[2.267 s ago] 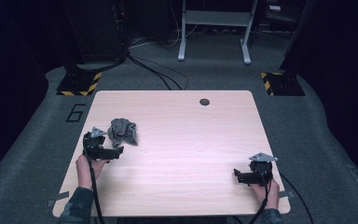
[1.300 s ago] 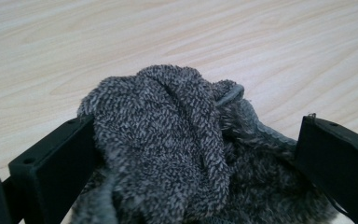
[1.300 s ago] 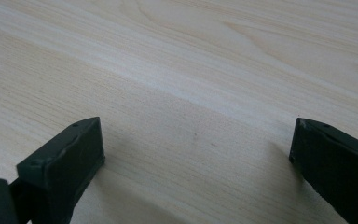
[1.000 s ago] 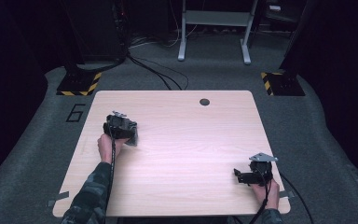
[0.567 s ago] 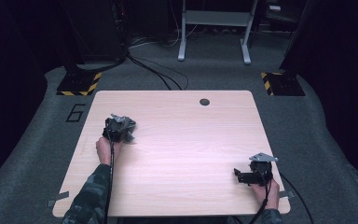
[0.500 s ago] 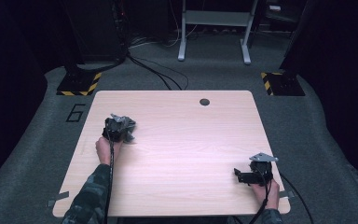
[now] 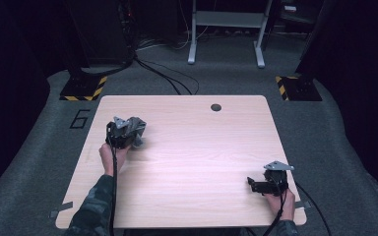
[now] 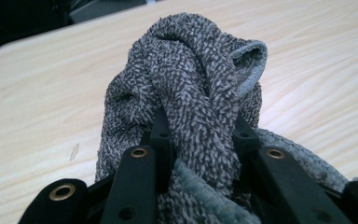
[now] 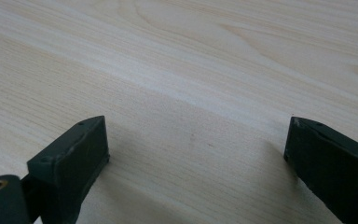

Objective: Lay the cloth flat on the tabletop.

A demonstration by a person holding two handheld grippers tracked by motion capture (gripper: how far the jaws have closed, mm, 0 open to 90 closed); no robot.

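A crumpled grey terry cloth [image 7: 137,129] lies on the left part of the wooden table [image 7: 197,147]. My left gripper [image 7: 126,136] is right on it. In the left gripper view the cloth [image 8: 191,93] bunches up between the two black jaws, and the left gripper [image 8: 198,128] is shut on a fold of it. My right gripper [image 7: 252,183] rests near the table's front right corner, pointing left. In the right gripper view the right gripper [image 9: 196,140] is open, its jaws wide apart over bare wood.
A small dark round hole [image 7: 216,107] marks the table's far edge. Beyond the table, on the grey carpet, lie cables [image 7: 162,73], a white frame's legs [image 7: 226,29] and yellow-black striped blocks [image 7: 83,88].
My left gripper moved forward from the table's left front up to the cloth and closed on it. The right gripper has stayed where it was.
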